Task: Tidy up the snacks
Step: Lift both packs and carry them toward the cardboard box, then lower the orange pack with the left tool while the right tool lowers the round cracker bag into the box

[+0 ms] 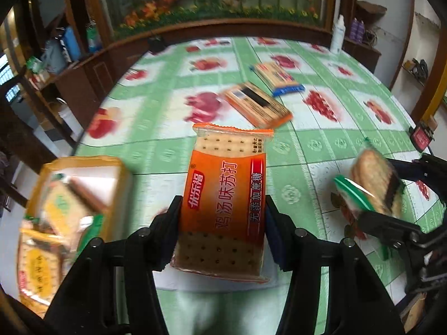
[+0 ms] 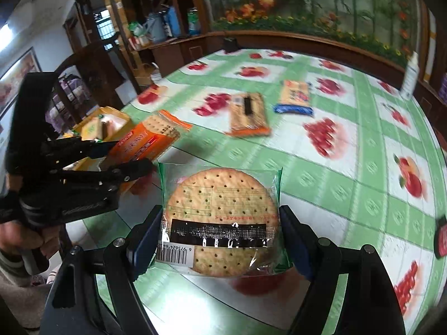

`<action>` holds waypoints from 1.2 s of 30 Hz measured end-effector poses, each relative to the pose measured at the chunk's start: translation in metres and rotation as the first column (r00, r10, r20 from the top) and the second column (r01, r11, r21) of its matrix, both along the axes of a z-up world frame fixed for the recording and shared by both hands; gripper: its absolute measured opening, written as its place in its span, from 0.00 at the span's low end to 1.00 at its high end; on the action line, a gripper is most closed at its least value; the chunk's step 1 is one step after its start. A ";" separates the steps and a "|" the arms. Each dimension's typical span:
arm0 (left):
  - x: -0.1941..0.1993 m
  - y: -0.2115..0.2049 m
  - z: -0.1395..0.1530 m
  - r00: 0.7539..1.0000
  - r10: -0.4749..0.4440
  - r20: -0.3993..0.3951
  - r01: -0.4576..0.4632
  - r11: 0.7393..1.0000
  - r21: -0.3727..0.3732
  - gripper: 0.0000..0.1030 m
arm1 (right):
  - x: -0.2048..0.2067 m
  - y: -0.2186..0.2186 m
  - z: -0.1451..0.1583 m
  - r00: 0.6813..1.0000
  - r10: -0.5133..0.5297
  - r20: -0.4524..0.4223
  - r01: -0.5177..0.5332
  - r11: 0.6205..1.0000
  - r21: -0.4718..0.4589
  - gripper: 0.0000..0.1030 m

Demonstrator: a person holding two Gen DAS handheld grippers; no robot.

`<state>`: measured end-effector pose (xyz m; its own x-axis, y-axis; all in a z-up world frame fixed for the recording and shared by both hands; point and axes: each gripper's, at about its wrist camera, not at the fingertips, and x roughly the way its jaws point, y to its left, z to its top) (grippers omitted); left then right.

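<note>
Two grippers up, both loaded. L gripper (image 1: pixel 223 223) clamps an orange soda-cracker pack (image 1: pixel 223 203) by its long sides, pads pressed on the wrapper, jaws roughly mid-width; pack is lifted off the table (image 1: pixel 167 150), pointing away from cam. R gripper (image 2: pixel 220 240) holds a round biscuit pack (image 2: pixel 220 223), clear wrap w/ green edges, barcode side up, jaws wide and pressed on both sides of it; also off the table. In the right wrist view the L gripper sits just left of the R one, orange pack sticking out toward the table middle. Yellow box (image 1: pixel 81 167) at the table's left edge, already has several cracker packs inside, near the L gripper. Still on the cloth, farther back: another orange pack (image 1: pixel 257 106) back side up, and a blue-edged pack (image 1: pixel 279 78) just beyond it, close but apart. White bottle (image 1: pixel 338 33) stands at the far edge. Person's hand (image 2: pixel 22 237) grips the L handle.
</note>
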<state>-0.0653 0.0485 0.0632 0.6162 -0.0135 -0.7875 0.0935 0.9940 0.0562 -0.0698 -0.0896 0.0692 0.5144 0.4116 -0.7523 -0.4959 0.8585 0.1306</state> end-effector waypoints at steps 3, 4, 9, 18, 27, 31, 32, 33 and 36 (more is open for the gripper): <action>-0.013 0.020 0.013 0.999 0.036 0.029 -0.036 0.999 -0.009 0.55 | 0.001 0.020 0.008 0.999 0.033 0.022 -0.034 0.999 0.009 0.78; -0.016 0.025 0.016 0.998 0.045 0.036 -0.045 0.999 -0.011 0.55 | 0.001 0.025 0.011 0.999 0.045 0.028 -0.046 0.999 0.015 0.78; -0.038 0.060 0.033 0.992 0.108 0.071 -0.108 0.994 -0.004 0.55 | 0.005 0.065 0.022 0.991 0.123 0.050 -0.125 0.992 0.033 0.78; -0.069 0.126 0.040 0.966 0.238 0.100 -0.237 0.971 -0.024 0.55 | 0.007 0.145 0.027 0.959 0.276 0.061 -0.278 0.959 0.046 0.78; -0.096 0.185 0.028 0.933 0.354 0.070 -0.351 0.935 -0.047 0.55 | 0.013 0.196 0.019 0.939 0.344 0.032 -0.344 0.938 0.025 0.78; -0.102 0.197 0.021 0.925 0.376 0.055 -0.374 0.926 -0.053 0.55 | 0.019 0.212 0.014 0.933 0.359 0.015 -0.359 0.933 0.015 0.78; -0.104 0.199 0.018 0.923 0.380 0.050 -0.378 0.924 -0.057 0.55 | 0.019 0.216 0.014 0.931 0.364 0.013 -0.364 0.931 0.013 0.79; -0.105 0.201 0.016 0.922 0.386 0.044 -0.383 0.922 -0.063 0.55 | 0.020 0.222 0.012 0.928 0.373 0.007 -0.373 0.928 0.010 0.79; -0.109 0.208 0.009 0.911 0.410 0.035 -0.407 0.910 -0.075 0.55 | 0.022 0.240 0.008 0.919 0.394 -0.002 -0.394 0.919 -0.007 0.79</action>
